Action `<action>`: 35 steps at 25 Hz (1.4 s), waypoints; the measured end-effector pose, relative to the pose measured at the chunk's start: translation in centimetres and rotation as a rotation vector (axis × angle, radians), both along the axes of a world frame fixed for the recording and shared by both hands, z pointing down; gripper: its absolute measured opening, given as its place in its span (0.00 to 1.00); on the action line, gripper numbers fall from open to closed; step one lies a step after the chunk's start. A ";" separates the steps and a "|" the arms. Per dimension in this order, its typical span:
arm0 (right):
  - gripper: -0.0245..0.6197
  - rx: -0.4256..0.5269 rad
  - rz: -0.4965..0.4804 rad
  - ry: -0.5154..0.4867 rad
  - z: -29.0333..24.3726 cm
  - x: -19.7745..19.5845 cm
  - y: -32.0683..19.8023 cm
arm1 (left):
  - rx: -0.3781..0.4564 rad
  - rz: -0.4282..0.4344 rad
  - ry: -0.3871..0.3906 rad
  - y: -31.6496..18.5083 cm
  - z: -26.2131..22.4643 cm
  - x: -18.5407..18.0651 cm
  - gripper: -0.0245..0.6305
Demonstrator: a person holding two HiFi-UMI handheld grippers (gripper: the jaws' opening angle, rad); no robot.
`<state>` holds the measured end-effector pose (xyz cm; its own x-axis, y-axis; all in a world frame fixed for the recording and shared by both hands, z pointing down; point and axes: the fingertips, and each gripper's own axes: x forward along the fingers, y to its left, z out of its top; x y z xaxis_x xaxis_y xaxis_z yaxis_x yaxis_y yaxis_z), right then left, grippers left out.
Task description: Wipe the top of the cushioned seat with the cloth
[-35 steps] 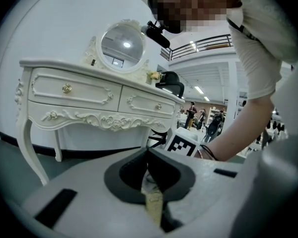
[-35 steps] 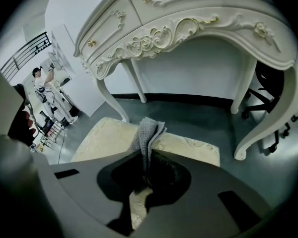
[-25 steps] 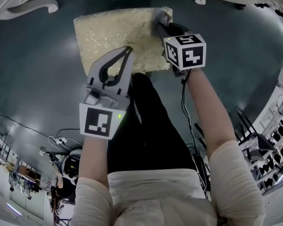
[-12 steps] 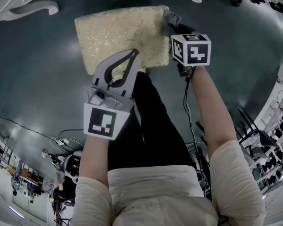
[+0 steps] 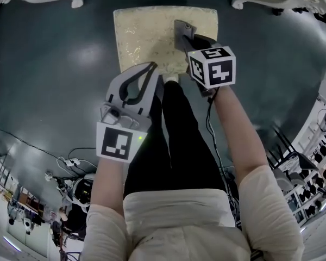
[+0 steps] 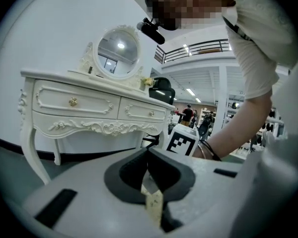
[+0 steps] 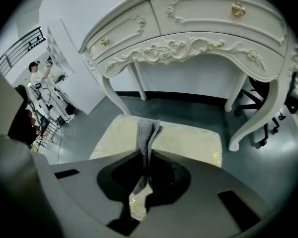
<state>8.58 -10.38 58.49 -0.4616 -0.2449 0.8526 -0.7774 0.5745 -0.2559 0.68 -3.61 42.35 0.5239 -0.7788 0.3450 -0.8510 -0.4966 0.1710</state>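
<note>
The cushioned seat [image 5: 146, 37] is a pale cream square pad on the dark floor, top centre in the head view. My right gripper [image 5: 189, 39] hovers over its right half, shut on a grey cloth [image 5: 181, 27]. In the right gripper view the cloth [image 7: 147, 130] hangs pinched between the jaws, above the seat [image 7: 193, 142]. My left gripper [image 5: 151, 67] is shut with nothing in it, at the seat's near edge. In the left gripper view its jaws meet at the left gripper [image 6: 148, 151], pointing away from the seat.
A white carved dressing table [image 7: 188, 29] stands just behind the seat, its legs [image 7: 248, 118] close to the seat's far corners. Its mirror [image 6: 118, 51] shows in the left gripper view. The person's dark-trousered legs [image 5: 168, 140] are below the seat. Cables [image 5: 70, 162] lie at the lower left.
The right gripper with the cloth has moved from the seat's right edge inward over the cushion. The seat now sits more centrally in view. The left gripper stays shut near the front edge.
</note>
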 end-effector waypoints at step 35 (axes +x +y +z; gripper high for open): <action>0.08 -0.147 -0.112 -0.092 4.8 -11.8 6.1 | -0.077 -0.131 0.046 3.2 3.6 -7.3 0.04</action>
